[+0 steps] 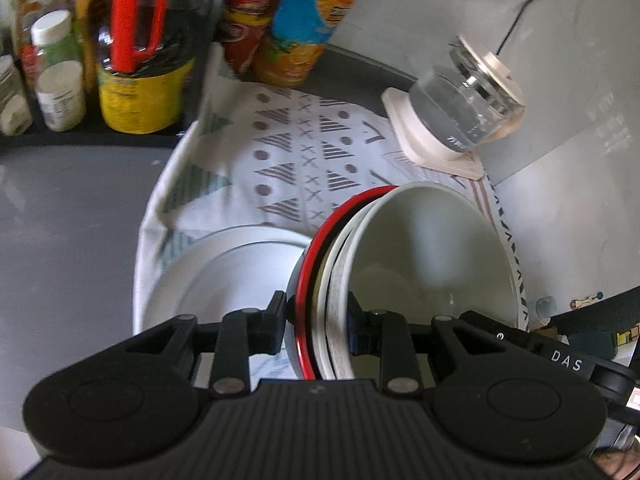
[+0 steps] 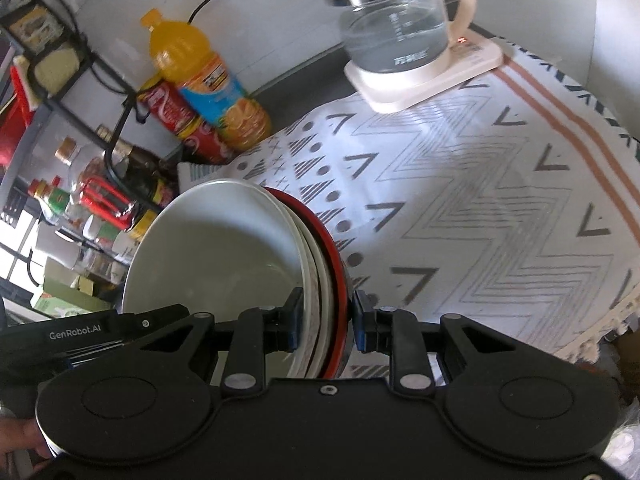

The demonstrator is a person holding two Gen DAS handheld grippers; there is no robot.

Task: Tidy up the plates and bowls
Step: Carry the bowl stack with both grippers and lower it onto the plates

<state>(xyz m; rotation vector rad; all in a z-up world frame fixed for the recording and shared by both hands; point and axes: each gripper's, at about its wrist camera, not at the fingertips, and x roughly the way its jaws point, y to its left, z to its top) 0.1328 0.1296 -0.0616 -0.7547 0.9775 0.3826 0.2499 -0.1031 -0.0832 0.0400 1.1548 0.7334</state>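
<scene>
A nested stack of bowls point(image 1: 432, 248), white ones inside a black one with a red rim, is held off the patterned cloth point(image 1: 304, 160). My left gripper point(image 1: 318, 320) is shut on one side of the stack's rim. My right gripper point(image 2: 325, 320) is shut on the opposite side of the same stack point(image 2: 224, 248). A white plate point(image 1: 224, 276) lies on the cloth below and left of the stack in the left wrist view. The left gripper's body point(image 2: 96, 336) shows in the right wrist view beyond the bowls.
A glass kettle on a cream base point(image 2: 404, 36) stands at the cloth's far edge, also in the left wrist view point(image 1: 460, 116). Bottles and cans, including an orange juice bottle point(image 2: 208, 80), crowd the back left by a black rack point(image 2: 80, 68). Grey counter point(image 1: 68, 216) lies left.
</scene>
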